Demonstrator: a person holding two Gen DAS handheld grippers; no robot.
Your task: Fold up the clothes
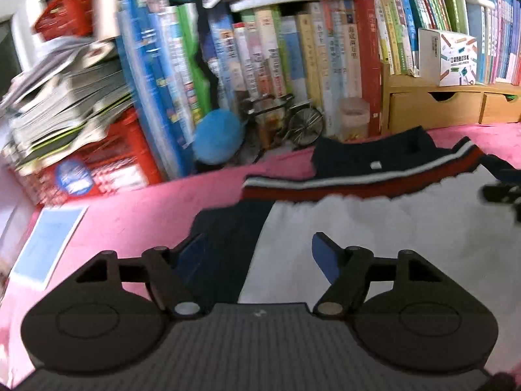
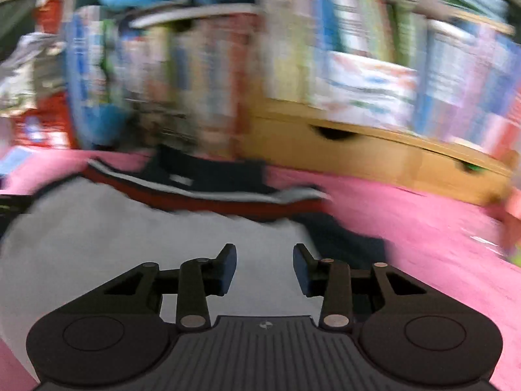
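Left wrist view: the left gripper (image 1: 257, 254) is held with fingers apart, nothing between them, straddling the seam where the shirt (image 1: 374, 224) turns from navy sleeve to white body. The shirt is spread on the pink cover (image 1: 136, 208), collar toward the bookshelf (image 1: 293, 52), long axis running away from both grippers. The right gripper (image 2: 264, 268), likewise parted and empty, hangs over the white body nearer the opposite sleeve. Book spines carry writing too blurred to be read; the collar label is blank at this size.

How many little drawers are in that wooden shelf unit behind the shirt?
2 show: one drawer directly under the books, a second drawer to its right at the picture edge. More may lie beyond the frame.
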